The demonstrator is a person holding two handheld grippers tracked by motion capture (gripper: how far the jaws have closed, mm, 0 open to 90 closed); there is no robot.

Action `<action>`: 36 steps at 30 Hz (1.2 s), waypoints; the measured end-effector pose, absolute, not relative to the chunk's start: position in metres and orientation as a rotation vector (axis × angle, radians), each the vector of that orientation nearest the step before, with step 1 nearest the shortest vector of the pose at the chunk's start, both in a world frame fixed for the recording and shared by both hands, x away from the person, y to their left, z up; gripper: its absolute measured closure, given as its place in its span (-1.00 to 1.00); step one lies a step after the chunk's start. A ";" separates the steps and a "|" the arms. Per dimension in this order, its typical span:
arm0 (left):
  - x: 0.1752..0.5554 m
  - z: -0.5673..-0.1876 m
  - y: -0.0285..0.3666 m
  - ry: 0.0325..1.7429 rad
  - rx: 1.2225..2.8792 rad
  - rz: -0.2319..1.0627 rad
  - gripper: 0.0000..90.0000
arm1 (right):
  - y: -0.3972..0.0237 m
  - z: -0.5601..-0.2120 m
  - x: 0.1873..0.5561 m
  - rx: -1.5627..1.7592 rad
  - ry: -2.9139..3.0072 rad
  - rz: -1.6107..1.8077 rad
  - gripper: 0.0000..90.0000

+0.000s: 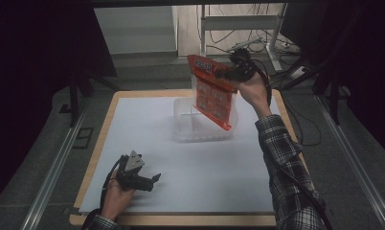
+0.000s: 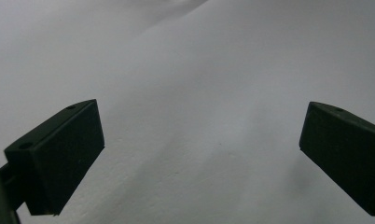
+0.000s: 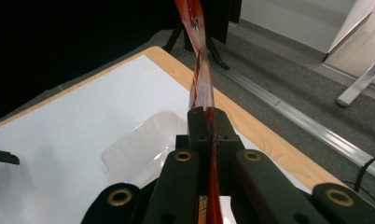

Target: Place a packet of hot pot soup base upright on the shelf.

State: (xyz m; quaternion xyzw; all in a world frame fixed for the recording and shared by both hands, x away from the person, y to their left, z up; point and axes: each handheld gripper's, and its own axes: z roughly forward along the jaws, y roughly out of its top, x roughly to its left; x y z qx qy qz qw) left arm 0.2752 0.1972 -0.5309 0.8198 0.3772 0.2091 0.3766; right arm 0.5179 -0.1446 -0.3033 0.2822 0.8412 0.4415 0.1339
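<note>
My right gripper [image 1: 227,73] has its fingers clenched on the red snack packet [image 1: 210,93], hanging above the clear tub [image 1: 183,125] at the far desk; my left gripper [image 1: 150,179] rests near-left, fingers released

We hold our right gripper [image 1: 227,73] raised at arm's length, forearm stretched forward, its 2 jaws pinched tight together. Our left gripper [image 1: 150,179] rests low near us, jaws spread wide, pointing to the right.
</note>
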 end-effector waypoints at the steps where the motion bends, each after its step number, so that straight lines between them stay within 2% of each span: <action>1: 0.275 -0.531 0.197 0.966 2.094 0.534 -1.00 | -0.144 -0.306 0.519 0.823 2.440 1.278 0.98; 10: 0.275 -0.531 0.198 0.969 2.104 0.532 -1.00 | -0.145 -0.332 0.527 0.874 2.470 1.252 0.98; 36: 0.276 -0.532 0.196 0.970 2.122 0.532 -1.00 | -0.173 -0.356 0.553 1.070 2.327 1.106 0.97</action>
